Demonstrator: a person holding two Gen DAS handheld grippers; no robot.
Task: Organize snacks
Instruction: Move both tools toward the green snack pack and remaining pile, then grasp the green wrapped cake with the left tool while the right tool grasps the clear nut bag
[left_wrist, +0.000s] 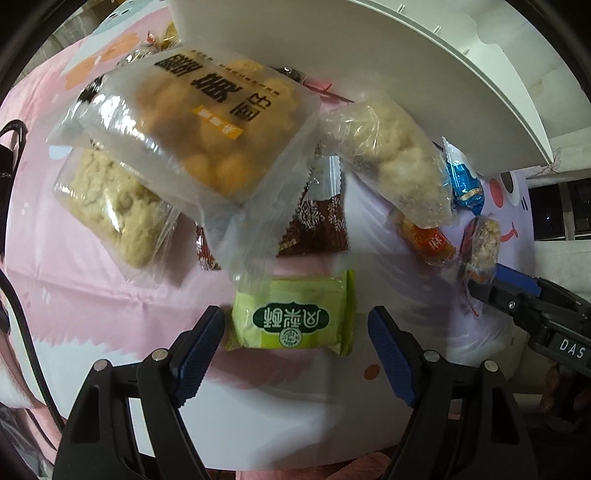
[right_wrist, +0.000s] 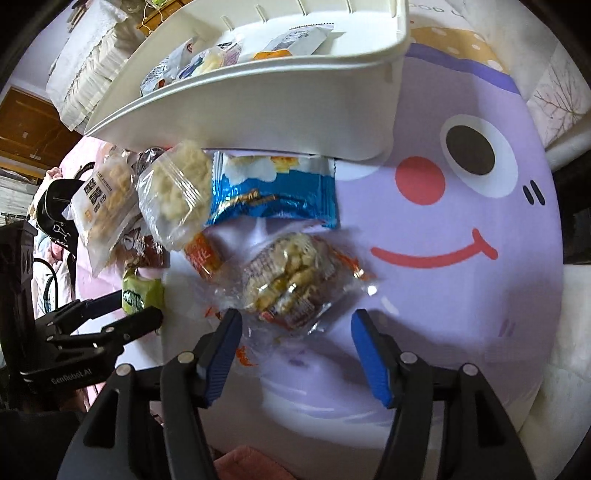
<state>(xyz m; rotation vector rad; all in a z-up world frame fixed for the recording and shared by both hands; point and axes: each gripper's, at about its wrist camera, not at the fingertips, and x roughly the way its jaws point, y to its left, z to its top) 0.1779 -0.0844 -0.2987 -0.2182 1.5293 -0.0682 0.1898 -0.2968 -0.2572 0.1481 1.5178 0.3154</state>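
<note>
- The white plastic storage bin stands at the far edge of the cartoon tablecloth. A few packets already lie in it, so I take it for the place the loose snacks are meant to end up.
- The loose snacks lie heaped just in front of the bin, overlapping one another. The clear bag of golden puffs sits on top of a pale crumbly cake and a brown sachet. That probably explains why both hands go for the outlying pieces first.
- The blue-and-white packet is tucked against the bin's wall, with a second clear bag of pale crisps beside it.
- The left gripper points down over the green pineapple-cake packet, which lies alone toward the near edge. Its jaws are spread to either side, and the pads are not pressing on the wrapper.
- The right gripper hangs over the clear-wrapped nut crisp, near the purple face's smile. Its jaws are apart, and its left pad looks to be against loose wrapper, though nothing is pinched.
- A small orange candy lies between the two targets.
</note>
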